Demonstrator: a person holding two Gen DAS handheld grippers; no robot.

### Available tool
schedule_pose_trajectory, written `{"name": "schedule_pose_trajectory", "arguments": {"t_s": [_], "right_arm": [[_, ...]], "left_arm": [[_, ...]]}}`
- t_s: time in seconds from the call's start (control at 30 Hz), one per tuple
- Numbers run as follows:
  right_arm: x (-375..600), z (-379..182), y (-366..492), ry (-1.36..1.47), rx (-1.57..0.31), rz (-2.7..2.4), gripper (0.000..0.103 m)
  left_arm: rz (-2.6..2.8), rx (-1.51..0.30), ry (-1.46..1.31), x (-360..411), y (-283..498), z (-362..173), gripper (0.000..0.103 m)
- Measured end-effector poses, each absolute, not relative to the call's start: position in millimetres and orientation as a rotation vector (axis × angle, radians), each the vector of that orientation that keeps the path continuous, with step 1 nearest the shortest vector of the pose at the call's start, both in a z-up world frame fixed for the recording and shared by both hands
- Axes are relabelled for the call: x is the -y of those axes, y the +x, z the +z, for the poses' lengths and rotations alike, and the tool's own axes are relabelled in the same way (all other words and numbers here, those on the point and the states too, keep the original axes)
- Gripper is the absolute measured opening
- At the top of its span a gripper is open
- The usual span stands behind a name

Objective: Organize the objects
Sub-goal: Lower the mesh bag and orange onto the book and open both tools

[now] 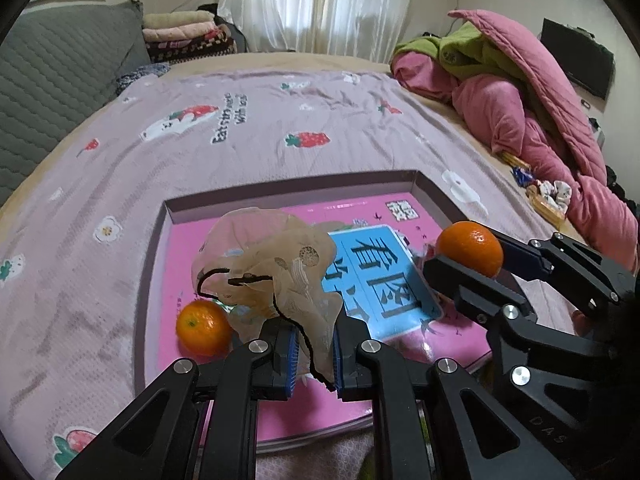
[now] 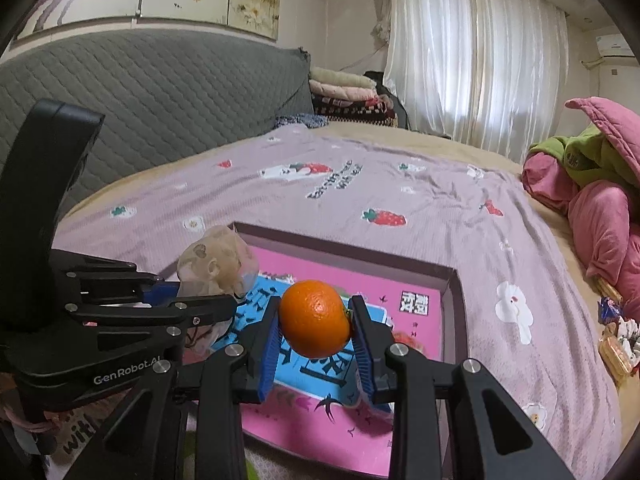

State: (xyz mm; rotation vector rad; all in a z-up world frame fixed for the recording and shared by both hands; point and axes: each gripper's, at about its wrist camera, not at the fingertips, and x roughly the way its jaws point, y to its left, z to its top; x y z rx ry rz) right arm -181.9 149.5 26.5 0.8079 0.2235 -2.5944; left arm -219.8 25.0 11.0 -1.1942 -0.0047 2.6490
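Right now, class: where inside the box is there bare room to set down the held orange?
Free: the pink book cover along the box's far wall, and toward the right wall. Crowded: the left, where a loose orange lies under the sheer fabric in the left claw. The right claw grips the held orange.

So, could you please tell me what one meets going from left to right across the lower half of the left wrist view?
Loose orange in the box → sheer beige fabric clamped in the left gripper → blue booklet → second orange held in the right gripper.
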Motion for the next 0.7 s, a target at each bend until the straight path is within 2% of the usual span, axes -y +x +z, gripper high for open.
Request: {"name": "schedule_pose_trajectory", "arguments": {"t_s": [0.7], "right_arm": [[-147.0, -4.4, -191.7, 0.973, -0.225, -2.531, 0.033]], "left_arm": [[2.578, 0.006, -1.300, -33.4, -220.8, -10.2, 0.014]]}}
